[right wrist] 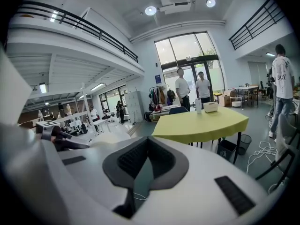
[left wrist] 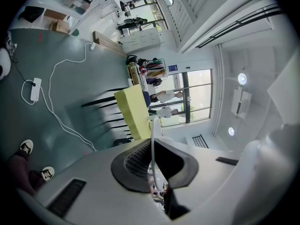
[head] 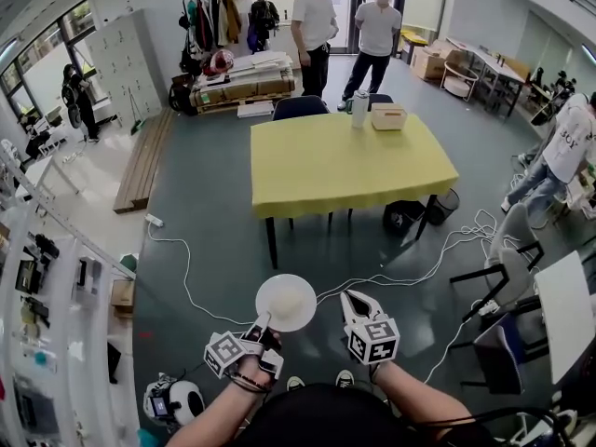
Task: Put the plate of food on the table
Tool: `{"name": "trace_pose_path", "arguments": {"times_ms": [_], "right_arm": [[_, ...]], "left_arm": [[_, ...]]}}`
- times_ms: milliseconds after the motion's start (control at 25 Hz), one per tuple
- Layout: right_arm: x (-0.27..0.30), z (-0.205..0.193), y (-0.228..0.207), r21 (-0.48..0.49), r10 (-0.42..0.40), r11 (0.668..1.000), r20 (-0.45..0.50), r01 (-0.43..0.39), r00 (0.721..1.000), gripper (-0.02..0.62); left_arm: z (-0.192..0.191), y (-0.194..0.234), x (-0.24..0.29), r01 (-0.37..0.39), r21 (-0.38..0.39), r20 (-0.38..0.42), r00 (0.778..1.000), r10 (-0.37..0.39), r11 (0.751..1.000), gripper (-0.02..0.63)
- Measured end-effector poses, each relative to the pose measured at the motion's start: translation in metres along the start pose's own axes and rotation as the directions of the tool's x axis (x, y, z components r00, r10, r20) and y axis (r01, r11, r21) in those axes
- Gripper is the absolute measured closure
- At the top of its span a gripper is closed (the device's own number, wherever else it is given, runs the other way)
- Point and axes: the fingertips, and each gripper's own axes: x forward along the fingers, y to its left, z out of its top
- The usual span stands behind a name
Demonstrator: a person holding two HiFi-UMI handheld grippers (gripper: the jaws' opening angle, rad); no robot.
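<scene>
plate (head: 286, 303) rim clamped, left gripper (head: 263, 327) jaws

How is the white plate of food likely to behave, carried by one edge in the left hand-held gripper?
Probably stiff: the plate looks flat though the left hand-held gripper pinches only its near rim. Likely apt to tip or slip, since most of it hangs beyond the jaws. The pale food mound might slide if it tilts.
</scene>
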Motion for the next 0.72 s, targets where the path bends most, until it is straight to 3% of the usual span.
{"name": "trace_pose_path", "arguments": {"times_ms": [440,720], "right_arm": [[0.004,-0.008,0.046,0.005,-0.019,1.0,0.0,0.019,1.0,0.583],[0.006,-0.01,0.054,0.003,-0.023,1.0,-0.007,0.023,1.0,0.583]], "left_arm": [[0.03,0.014,-0.025,0.003,-0.006,-0.019,1.0,-0.003,1.0,0.589],[0.04,0.021,-0.027,0.001,-0.02,-0.015,1.0,-0.001,1.0,0.588]]}}
